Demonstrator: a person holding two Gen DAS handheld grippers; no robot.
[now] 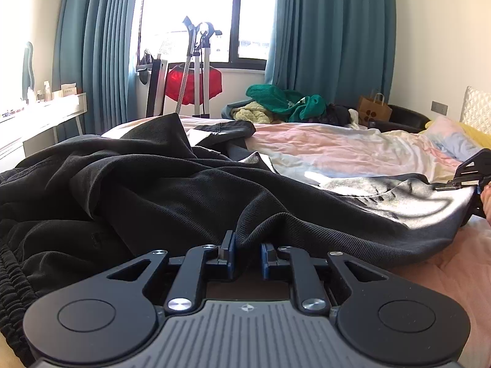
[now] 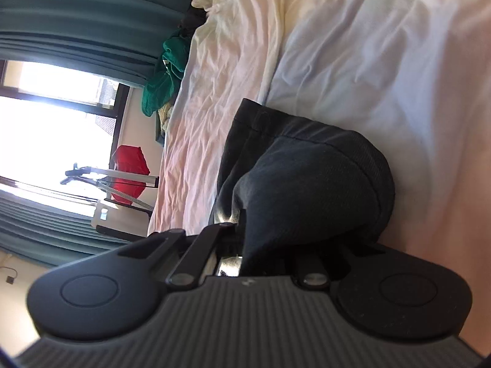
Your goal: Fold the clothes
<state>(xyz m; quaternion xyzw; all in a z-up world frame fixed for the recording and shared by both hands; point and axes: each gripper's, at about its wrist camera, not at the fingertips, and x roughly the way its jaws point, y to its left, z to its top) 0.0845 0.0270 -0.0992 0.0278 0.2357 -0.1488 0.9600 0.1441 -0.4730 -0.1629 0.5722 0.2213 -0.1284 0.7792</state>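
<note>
A crumpled black cotton garment with an elastic waistband (image 1: 147, 190) is spread across the pastel-sheeted bed (image 1: 337, 147). In the left wrist view, a ridge of it is pinched between the narrowly set blue pads of the left gripper (image 1: 248, 256). The right gripper (image 1: 460, 184), cut off at 3 o'clock, is seen clamping the hem. In the right wrist view, that gripper's (image 2: 242, 233) fingers are hidden by bunched cloth.

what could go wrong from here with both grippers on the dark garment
1. The left gripper has only a small pinch of the dark garment; it may slip free.
2. Fabric bunches over the right gripper, so its grip is hard to judge.
3. The garment lies crumpled on the bed sheet; folding may trap wrinkles.
</note>
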